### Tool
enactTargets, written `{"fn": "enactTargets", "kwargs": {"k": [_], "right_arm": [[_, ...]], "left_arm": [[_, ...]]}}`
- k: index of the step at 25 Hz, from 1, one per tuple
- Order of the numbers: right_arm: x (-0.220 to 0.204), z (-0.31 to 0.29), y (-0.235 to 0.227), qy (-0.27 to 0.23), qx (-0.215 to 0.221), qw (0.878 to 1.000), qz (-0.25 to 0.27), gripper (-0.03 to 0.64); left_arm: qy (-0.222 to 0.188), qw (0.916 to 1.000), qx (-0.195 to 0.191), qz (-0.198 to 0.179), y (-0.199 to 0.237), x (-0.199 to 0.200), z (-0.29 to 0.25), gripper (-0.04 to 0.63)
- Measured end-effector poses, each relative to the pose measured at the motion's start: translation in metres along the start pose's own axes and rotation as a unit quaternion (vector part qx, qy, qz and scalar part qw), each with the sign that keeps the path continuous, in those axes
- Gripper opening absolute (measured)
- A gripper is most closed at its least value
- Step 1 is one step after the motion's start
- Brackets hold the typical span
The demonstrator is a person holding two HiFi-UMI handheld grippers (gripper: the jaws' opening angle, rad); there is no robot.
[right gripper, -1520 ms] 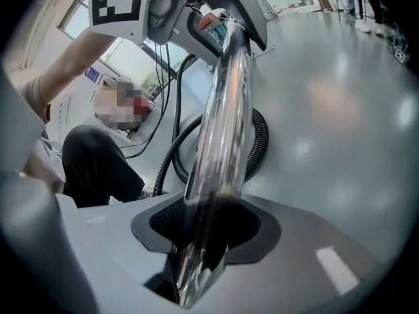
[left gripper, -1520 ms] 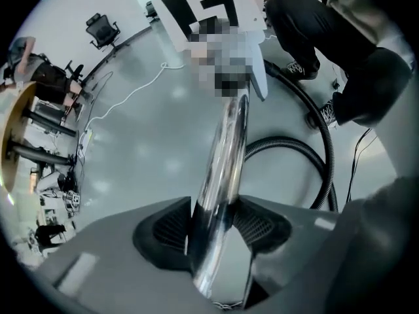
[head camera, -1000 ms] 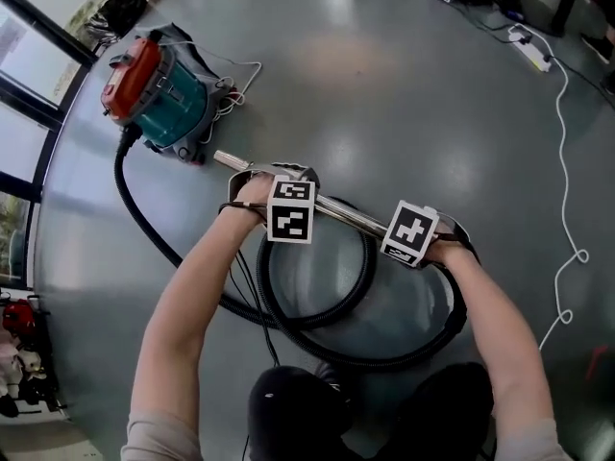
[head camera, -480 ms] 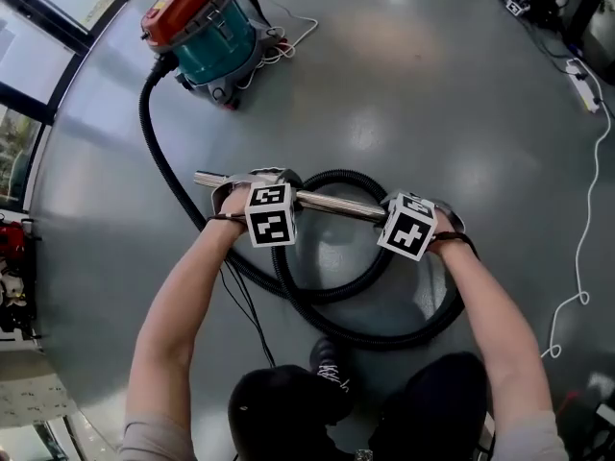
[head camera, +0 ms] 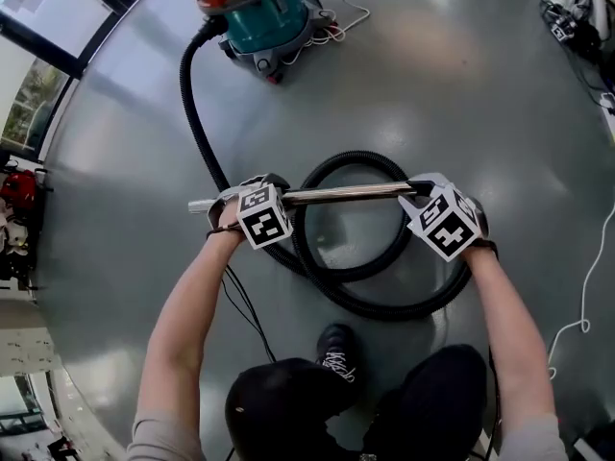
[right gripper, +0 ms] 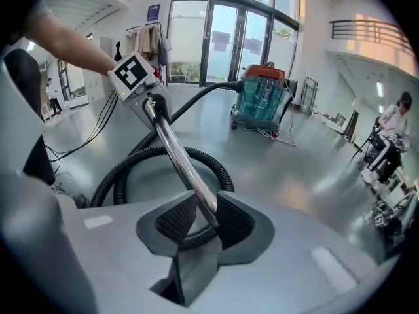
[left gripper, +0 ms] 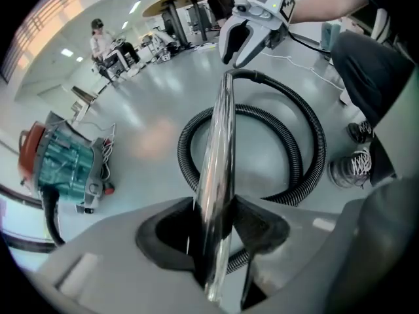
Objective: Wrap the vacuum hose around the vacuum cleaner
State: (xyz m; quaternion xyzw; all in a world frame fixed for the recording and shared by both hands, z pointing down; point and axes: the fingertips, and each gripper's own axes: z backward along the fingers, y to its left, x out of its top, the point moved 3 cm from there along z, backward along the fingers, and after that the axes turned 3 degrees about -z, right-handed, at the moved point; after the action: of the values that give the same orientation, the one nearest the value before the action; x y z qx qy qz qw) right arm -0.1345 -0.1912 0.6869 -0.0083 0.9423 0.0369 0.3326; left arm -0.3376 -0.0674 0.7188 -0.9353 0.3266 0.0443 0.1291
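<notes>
A teal vacuum cleaner (head camera: 258, 8) with a red lid stands on the grey floor at the top of the head view, seen too in the left gripper view as the vacuum cleaner (left gripper: 62, 165) and the right gripper view as the vacuum cleaner (right gripper: 262, 97). Its black ribbed hose (head camera: 197, 133) runs down and coils in loops (head camera: 384, 296) under a chrome wand (head camera: 341, 195) held level. My left gripper (head camera: 231, 205) is shut on the wand (left gripper: 216, 175) near its free end. My right gripper (head camera: 418, 192) is shut on the wand (right gripper: 180, 159) near the hose joint.
A white cord (head camera: 577, 305) trails on the floor at the right. Thin black cables (head camera: 245, 310) lie below my left arm. A shoe (head camera: 334, 349) stands by the hose loops. Desks and a seated person (left gripper: 101, 41) are far off; glass doors (right gripper: 222, 41) stand behind the vacuum.
Both grippers kept hold of the wand, which swung from a slant to level. The vacuum cleaner has shifted up and right in the head view and the hose loops tightened under the wand.
</notes>
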Motion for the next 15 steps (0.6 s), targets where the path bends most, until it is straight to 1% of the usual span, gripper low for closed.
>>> {"fn": "enactTargets", "kwargs": {"k": [2, 3, 4, 5, 7, 10, 13, 15], "right_arm": [[0.001, 0.003, 0.004, -0.002, 0.003, 1.000, -0.004, 0.091], [0.000, 0.003, 0.006, -0.001, 0.006, 1.000, -0.007, 0.079], [-0.001, 0.003, 0.008, -0.001, 0.009, 1.000, -0.010, 0.054], [-0.001, 0.001, 0.010, -0.003, 0.013, 1.000, -0.013, 0.029], [0.000, -0.004, 0.017, -0.006, 0.023, 1.000, -0.015, 0.025], [0.005, -0.012, 0.034, -0.007, 0.044, 0.999, -0.012, 0.025], [0.013, -0.023, 0.044, -0.006, 0.062, 0.998, -0.002, 0.025], [0.017, -0.030, 0.052, -0.003, 0.073, 0.997, 0.005, 0.025]], "left_arm": [[-0.002, 0.9991, 0.005, 0.043, -0.007, -0.017, 0.003, 0.184], [-0.003, 0.9979, 0.010, 0.064, -0.010, -0.024, 0.005, 0.184], [-0.004, 0.9960, 0.018, 0.088, -0.012, -0.031, 0.007, 0.184], [-0.005, 0.9933, 0.027, 0.113, -0.014, -0.039, 0.008, 0.184], [-0.006, 0.9850, 0.044, 0.167, -0.019, -0.056, 0.009, 0.184], [-0.013, 0.9667, 0.061, 0.248, -0.031, -0.078, 0.013, 0.183], [-0.025, 0.9438, 0.079, 0.320, -0.035, -0.096, 0.011, 0.179], [-0.041, 0.9272, 0.088, 0.362, -0.037, -0.101, 0.009, 0.178]]}}
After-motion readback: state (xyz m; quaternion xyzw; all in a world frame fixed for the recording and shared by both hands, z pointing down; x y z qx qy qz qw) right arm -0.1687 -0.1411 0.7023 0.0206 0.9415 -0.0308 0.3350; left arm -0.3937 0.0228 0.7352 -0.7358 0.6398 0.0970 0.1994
